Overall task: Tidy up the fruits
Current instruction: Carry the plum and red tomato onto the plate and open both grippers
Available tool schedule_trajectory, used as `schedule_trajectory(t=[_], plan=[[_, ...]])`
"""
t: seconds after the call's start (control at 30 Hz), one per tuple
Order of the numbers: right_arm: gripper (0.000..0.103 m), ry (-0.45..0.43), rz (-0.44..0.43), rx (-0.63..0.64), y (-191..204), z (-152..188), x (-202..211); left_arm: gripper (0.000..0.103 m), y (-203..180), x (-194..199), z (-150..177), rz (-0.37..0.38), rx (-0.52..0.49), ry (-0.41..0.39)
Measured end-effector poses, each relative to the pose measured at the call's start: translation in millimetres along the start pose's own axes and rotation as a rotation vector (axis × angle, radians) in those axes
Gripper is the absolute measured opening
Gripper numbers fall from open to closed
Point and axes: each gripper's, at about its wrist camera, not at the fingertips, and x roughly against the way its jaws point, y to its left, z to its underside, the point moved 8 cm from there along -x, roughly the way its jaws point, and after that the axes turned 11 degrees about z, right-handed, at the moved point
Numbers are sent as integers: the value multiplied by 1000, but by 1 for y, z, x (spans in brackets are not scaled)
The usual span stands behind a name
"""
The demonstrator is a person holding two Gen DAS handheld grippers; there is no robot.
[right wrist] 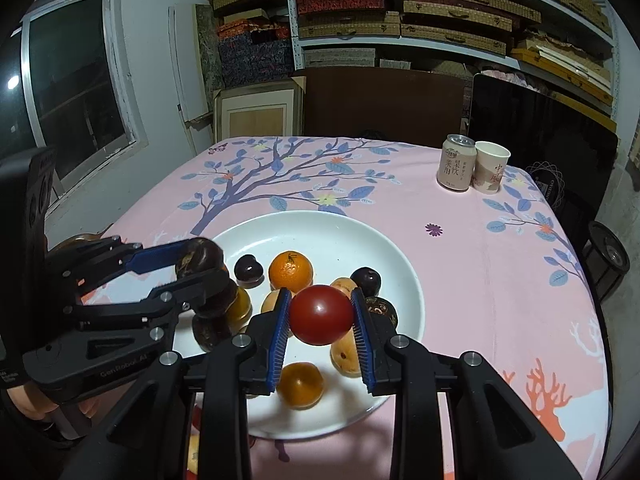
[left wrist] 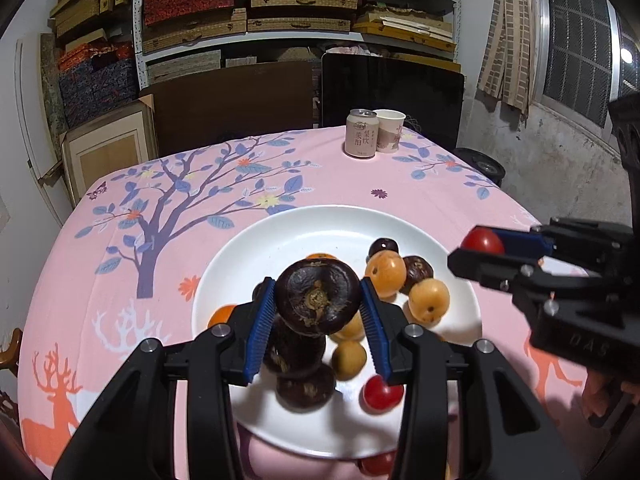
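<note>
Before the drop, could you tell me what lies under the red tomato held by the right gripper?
Under the round red tomato in the right gripper: white plate, yellow-orange fruits. Whatever is directly beneath is hidden.

We see a dim room under indoor light, with a bright lamp reflection in the dark window. Glare glints on the white plate. Soft shadows fall beneath the fruit. Fisheye bending curves the shelves, and corners go black.

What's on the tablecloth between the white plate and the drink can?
Nothing but printed pink tablecloth lies between the white plate and the drink can; both wrist views show that stretch bare.
</note>
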Motion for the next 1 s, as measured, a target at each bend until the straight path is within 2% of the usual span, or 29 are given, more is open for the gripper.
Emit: schedule_trajectory(t=[0.37,0.43,0.47,0.53,0.6,0.7,0.8,0.97,1.0], plan=[[31,35,-2,-5,-2,3,-31,42,25,-46,-12,-25,37,61],[34,38,-15,3,1,2,-33,50,27,-48,-12,-36,45,61],[38,37,-11,7,2,2,-33,53,29,-46,-13,-39,53,53],[51,12,1,18,4,0,-29,64,31,-40,-15,-37,72,33],[52,-9,7,32,6,0,-22,70,32,-32,-17,-40,83,12],[52,-15,-6,24,7,2,-12,71,33,-17,-16,-33,104,-7],[52,-17,-8,13,6,7,-1,80,31,-1,-10,-40,110,-25],[52,-7,-13,10,10,26,18,81,26,29,16,-40,114,-29],[53,-5,-20,9,12,32,22,85,26,35,23,-38,117,-29]])
